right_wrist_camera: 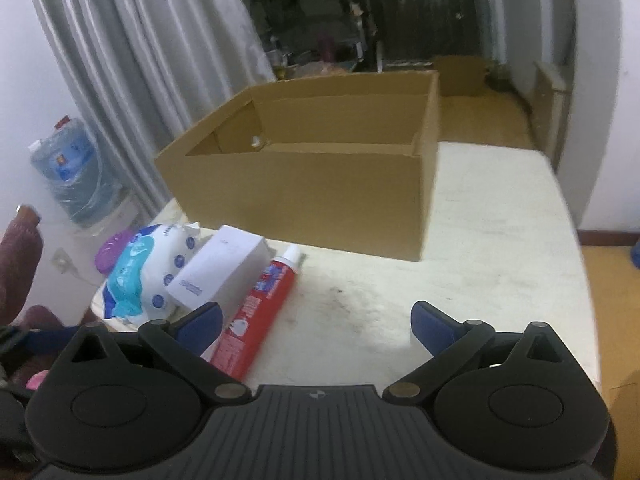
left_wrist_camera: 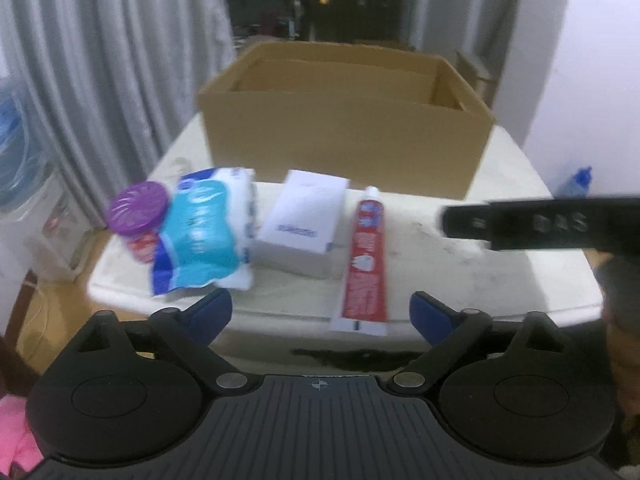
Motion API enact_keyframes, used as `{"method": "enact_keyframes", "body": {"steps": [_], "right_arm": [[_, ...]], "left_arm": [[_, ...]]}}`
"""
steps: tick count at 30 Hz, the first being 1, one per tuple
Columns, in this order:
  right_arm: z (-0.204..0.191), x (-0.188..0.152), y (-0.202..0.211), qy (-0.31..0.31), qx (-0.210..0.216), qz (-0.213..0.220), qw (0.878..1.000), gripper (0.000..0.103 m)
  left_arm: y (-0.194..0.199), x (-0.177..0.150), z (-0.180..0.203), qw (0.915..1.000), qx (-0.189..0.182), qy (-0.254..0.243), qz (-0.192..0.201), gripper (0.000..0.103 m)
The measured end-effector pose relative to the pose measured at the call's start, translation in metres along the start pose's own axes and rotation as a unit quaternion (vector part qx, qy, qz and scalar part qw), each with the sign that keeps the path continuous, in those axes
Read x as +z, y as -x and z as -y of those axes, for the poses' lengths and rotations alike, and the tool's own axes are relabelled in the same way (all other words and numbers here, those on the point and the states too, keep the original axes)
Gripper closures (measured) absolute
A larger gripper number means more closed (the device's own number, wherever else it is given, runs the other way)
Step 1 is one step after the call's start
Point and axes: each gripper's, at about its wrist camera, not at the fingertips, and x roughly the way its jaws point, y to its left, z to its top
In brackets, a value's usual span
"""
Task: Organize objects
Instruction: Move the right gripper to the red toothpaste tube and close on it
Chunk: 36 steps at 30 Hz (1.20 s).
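Toothpaste tube [left_wrist_camera: 365, 258] lies on the worktop [left_wrist_camera: 500, 264] near the cardboard box [left_wrist_camera: 344, 136], right of a white carton [left_wrist_camera: 302, 222]. Left gripper [left_wrist_camera: 320, 316] and right gripper [right_wrist_camera: 316, 324] both gape wide, holding nothing.

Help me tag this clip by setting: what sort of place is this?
Probably a room in a home, used partly for storage. Grey curtains hang behind a white table, a wrapped water-cooler bottle stands by the wall, and a toothpaste tube lies before an open cardboard box.
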Motion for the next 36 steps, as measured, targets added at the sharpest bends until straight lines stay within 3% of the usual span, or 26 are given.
{"method": "enact_keyframes", "body": {"steps": [4, 8, 13, 16, 26, 32, 36], "right_arm": [[-0.006, 0.005, -0.022, 0.008, 0.028, -0.024, 0.999, 0.009], [-0.008, 0.006, -0.047, 0.012, 0.04, -0.055, 0.998, 0.026], [-0.01, 0.01, -0.071, 0.017, 0.052, -0.079, 0.995, 0.036], [-0.013, 0.012, -0.081, 0.027, 0.058, -0.087, 0.994, 0.048], [-0.014, 0.012, -0.086, 0.036, 0.088, -0.108, 0.99, 0.072], [0.008, 0.012, -0.078, 0.008, 0.091, -0.124, 0.988, 0.073], [0.017, 0.012, -0.077, -0.014, 0.097, -0.135, 0.986, 0.073]], "left_arm": [[-0.021, 0.003, 0.011, 0.9994, -0.013, -0.023, -0.023, 0.027], [-0.043, 0.004, 0.014, 0.9976, -0.029, -0.028, -0.056, 0.039], [-0.064, 0.006, 0.016, 0.995, -0.037, -0.033, -0.086, 0.041], [-0.072, 0.007, 0.017, 0.9935, -0.045, -0.031, -0.1, 0.041], [-0.07, 0.006, 0.032, 0.9915, -0.076, -0.055, -0.091, 0.042], [-0.061, -0.001, 0.045, 0.9876, -0.107, -0.076, -0.085, 0.044], [-0.054, -0.005, 0.045, 0.9876, -0.11, -0.078, -0.081, 0.044]]}}
